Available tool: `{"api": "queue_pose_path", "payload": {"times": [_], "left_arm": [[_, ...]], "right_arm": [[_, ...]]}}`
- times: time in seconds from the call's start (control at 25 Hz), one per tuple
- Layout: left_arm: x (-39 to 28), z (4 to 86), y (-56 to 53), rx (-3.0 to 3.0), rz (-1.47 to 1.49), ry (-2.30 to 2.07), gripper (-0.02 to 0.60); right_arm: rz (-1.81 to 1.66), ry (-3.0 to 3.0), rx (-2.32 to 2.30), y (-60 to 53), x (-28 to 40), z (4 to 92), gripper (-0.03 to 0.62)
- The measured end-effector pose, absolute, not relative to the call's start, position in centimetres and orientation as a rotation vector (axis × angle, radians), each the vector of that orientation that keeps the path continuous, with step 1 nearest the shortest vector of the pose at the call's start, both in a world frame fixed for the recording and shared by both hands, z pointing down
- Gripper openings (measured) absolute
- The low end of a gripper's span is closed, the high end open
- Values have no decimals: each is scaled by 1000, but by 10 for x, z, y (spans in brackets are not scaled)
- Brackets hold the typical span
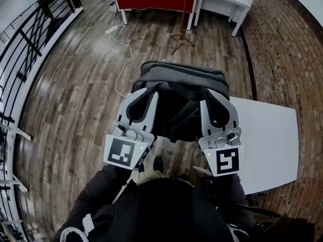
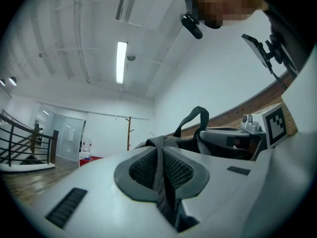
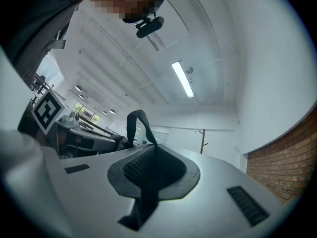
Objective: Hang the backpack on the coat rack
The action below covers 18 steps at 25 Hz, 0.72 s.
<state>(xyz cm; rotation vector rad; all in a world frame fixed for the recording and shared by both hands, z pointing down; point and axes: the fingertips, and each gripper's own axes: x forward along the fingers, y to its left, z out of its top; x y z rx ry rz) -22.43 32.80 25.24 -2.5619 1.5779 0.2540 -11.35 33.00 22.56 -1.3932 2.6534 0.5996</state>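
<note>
Head view: backpack (image 1: pixel 181 82), coat rack (image 1: pixel 183 15) beyond

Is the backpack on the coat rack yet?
No: left claw and right claw grip the backpack by its straps; the coat rack stands far off.

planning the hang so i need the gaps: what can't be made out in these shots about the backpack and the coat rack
Hooks of the coat rack: head view, pole runs off the top edge; both gripper views, too small.
Its base: both gripper views, behind the tool bodies.
Underside of the backpack: head view, hidden by its own bulk, the left tool and right tool.
</note>
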Motion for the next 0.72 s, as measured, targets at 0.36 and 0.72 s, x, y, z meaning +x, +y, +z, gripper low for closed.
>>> {"api": "queue_pose_path", "payload": {"times": [0.36, 0.72], "left_arm": [[-236, 252, 271, -2587, 268, 1479, 40], [-209, 253, 194, -2591, 253, 1450, 40]], "right_arm": [[626, 2644, -1470, 275, -126, 218, 18], [613, 2614, -1497, 203, -98, 222, 18]]}}
